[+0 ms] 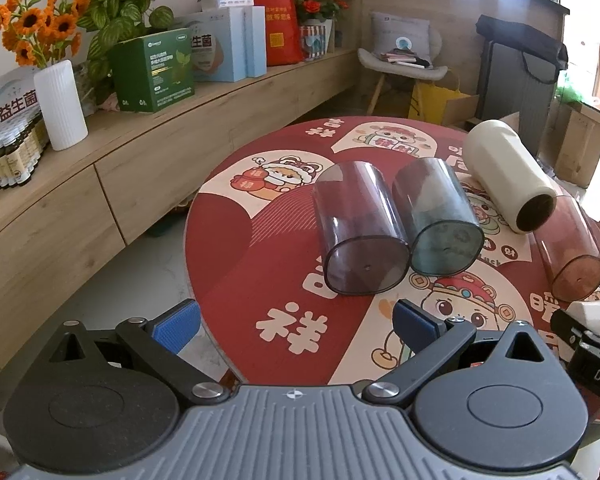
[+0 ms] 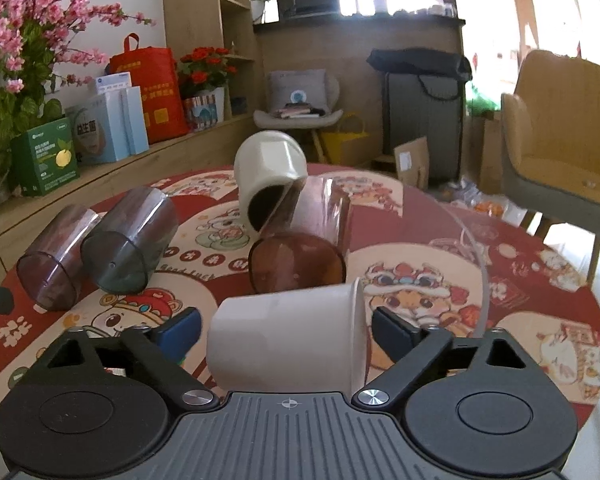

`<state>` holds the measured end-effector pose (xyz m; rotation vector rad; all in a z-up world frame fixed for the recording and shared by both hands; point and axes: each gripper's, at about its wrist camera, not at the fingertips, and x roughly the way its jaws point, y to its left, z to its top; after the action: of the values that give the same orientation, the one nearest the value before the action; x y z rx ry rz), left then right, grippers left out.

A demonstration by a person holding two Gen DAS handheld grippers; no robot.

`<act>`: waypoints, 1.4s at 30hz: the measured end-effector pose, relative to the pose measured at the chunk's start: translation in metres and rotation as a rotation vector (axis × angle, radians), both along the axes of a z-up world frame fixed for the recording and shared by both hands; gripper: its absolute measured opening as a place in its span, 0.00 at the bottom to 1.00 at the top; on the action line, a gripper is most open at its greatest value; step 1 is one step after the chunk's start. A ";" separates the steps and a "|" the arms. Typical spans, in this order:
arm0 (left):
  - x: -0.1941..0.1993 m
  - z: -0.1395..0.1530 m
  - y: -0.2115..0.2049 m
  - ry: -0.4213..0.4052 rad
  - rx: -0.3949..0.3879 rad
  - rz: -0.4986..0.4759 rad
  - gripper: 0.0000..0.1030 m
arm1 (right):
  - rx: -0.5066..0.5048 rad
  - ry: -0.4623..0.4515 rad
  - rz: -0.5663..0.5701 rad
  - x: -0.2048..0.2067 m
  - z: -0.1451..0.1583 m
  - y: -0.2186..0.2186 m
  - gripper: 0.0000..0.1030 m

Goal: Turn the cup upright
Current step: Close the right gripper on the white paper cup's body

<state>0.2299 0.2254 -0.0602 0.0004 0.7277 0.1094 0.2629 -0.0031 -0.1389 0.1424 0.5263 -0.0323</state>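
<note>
Several cups lie on their sides on a round red table (image 1: pixel 236 256). In the left wrist view a purple clear cup (image 1: pixel 360 228), a teal clear cup (image 1: pixel 436 216), a cream cup (image 1: pixel 508 172) and a brown clear cup (image 1: pixel 572 252) lie ahead. My left gripper (image 1: pixel 296 320) is open and empty, short of the purple cup. In the right wrist view a white cup (image 2: pixel 288 336) lies on its side between the open fingers of my right gripper (image 2: pixel 288 330), rim to the right. The pads (image 2: pixel 392 332) stand apart from it. The brown cup (image 2: pixel 300 256) and cream cup (image 2: pixel 268 176) lie beyond.
A wooden sideboard (image 1: pixel 100 184) with boxes, a white vase (image 1: pixel 60 104) and flowers runs along the left. A grey chair (image 1: pixel 404 64) and a black bag (image 1: pixel 520 76) stand beyond the table. A yellow armchair (image 2: pixel 560 128) stands at the table's right.
</note>
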 end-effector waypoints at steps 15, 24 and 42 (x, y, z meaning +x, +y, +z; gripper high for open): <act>0.002 -0.001 0.004 0.006 -0.013 0.016 1.00 | -0.009 -0.001 0.190 -0.004 0.001 0.051 0.75; -0.001 0.006 0.000 -0.013 -0.050 -0.004 1.00 | -0.030 0.029 0.165 -0.030 0.014 0.041 0.74; -0.010 0.013 0.011 -0.048 -0.098 -0.013 1.00 | -0.251 0.073 0.044 0.004 0.025 0.018 0.85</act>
<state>0.2203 0.2359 -0.0471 -0.0907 0.6840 0.0615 0.2671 0.0145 -0.1139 -0.1157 0.5938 -0.0603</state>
